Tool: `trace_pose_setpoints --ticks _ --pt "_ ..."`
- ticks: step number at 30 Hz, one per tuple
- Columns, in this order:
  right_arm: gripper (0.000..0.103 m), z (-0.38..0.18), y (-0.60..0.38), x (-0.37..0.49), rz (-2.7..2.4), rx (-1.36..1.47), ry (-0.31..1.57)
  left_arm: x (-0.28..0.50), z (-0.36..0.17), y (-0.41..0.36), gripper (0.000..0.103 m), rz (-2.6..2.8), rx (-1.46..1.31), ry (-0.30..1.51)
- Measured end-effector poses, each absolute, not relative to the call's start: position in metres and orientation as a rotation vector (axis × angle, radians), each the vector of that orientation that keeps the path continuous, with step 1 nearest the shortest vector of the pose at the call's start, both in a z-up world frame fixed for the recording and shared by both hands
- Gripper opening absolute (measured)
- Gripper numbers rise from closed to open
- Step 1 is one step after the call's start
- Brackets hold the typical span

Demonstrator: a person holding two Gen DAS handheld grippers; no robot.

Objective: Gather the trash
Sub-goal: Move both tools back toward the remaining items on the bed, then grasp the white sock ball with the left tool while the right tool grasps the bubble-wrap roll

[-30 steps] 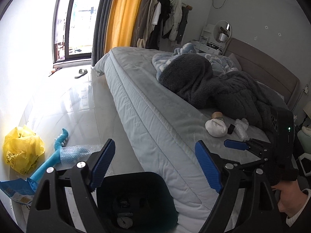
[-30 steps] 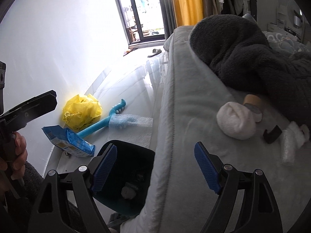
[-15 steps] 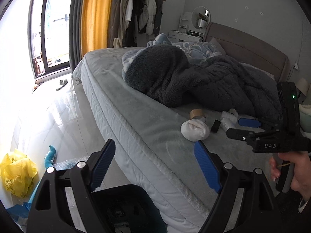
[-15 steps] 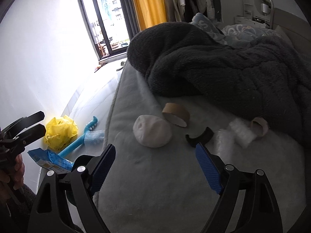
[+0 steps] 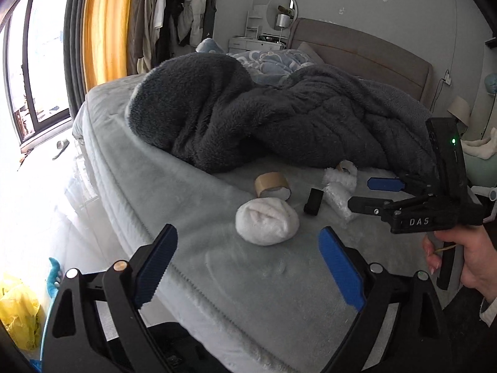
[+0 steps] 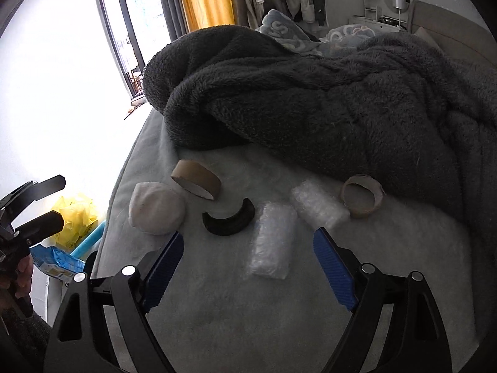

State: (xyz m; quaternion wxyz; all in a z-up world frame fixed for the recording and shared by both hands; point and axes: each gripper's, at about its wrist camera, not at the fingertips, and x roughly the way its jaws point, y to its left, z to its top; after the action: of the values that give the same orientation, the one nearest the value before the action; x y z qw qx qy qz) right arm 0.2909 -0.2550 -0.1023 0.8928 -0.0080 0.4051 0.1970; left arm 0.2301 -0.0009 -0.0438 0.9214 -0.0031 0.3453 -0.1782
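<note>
While both claws hang spread and empty over the pale grey plush bed, the trash lies in a loose cluster near the dark fluffy blanket. Closest between the right claw pads is a clear roll of bubble wrap: likely very light, squashy and a little slippery, so a pinch across its middle should suit. The left claw faces a white crumpled wad, soft and light. The brown cardboard tape ring looks stiff; grip one wall.

Dark fleece blanket heaped on bed.
</note>
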Motion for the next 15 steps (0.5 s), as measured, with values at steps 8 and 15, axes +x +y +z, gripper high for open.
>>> trace_pose_setpoints --ticks 8,15 --pt "0.086 -0.117 -0.269 0.303 0.408 0.005 0.863 0.256 -0.059 -0.020 0.092 -0.357 -0.008 0.777" --pt "0.086 -0.126 -0.277 0.309 0.426 0.057 0.877 0.272 -0.075 -0.036 0.089 -0.350 0.030 0.829"
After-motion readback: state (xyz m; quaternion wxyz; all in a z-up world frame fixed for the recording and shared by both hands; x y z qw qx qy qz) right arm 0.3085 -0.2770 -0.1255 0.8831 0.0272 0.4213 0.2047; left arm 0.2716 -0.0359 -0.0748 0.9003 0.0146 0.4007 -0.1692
